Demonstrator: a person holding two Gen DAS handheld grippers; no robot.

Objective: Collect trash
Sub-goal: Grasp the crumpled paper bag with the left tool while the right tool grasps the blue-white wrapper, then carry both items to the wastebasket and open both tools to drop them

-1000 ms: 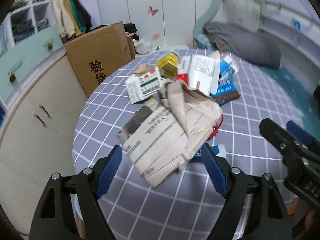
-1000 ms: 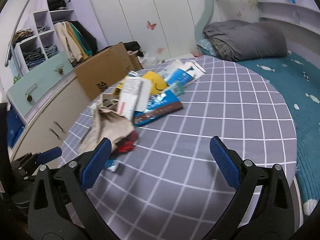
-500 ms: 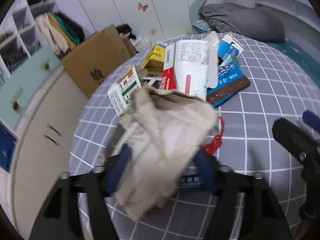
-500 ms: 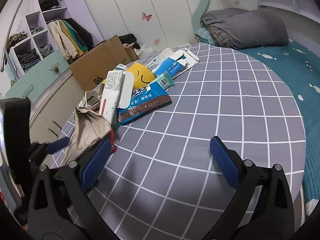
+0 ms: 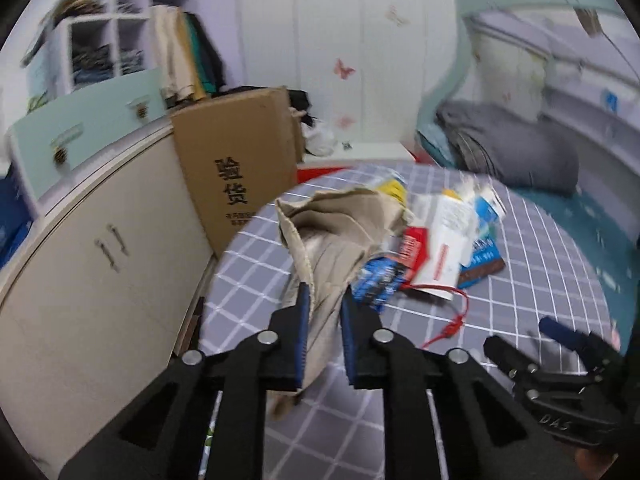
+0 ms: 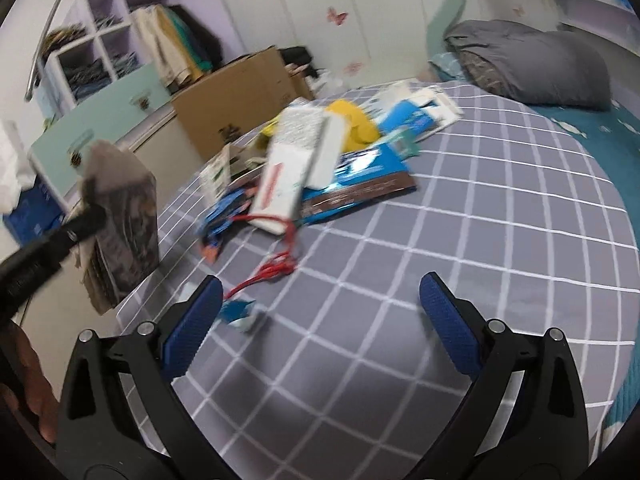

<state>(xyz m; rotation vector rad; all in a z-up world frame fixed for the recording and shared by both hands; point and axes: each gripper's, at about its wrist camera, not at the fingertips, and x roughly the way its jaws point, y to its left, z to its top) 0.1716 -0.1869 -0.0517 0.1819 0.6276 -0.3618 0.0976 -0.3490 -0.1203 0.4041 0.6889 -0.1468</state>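
Observation:
A crumpled brown paper bag point(image 5: 340, 216) hangs lifted above the left rim of the grey checked round table point(image 6: 480, 240). My left gripper point(image 5: 324, 292) has its jaws closing, and its pads press on the bag's lower part. The right wrist view shows the bag point(image 6: 124, 216) off the table at the left. My right gripper point(image 6: 320, 284) stands open over bare tablecloth, nothing between its fingers. Ahead of it lies a trash pile: a white carton point(image 6: 296, 168), a blue wrapper point(image 6: 360, 184), a yellow packet point(image 6: 356, 124), a red cord point(image 6: 272, 268) and a small blue scrap point(image 6: 240, 314).
A big cardboard box point(image 5: 236, 164) stands on the floor beyond the table's left side, beside a cream cabinet point(image 5: 100, 260). A bed with a grey quilt point(image 6: 532, 68) borders the table at the back right. The near right half of the tablecloth is bare.
My left gripper went from wide open around the paper bag to gripping it and raised it off the table. The pile under it is uncovered. My right gripper shifted a little towards the pile.

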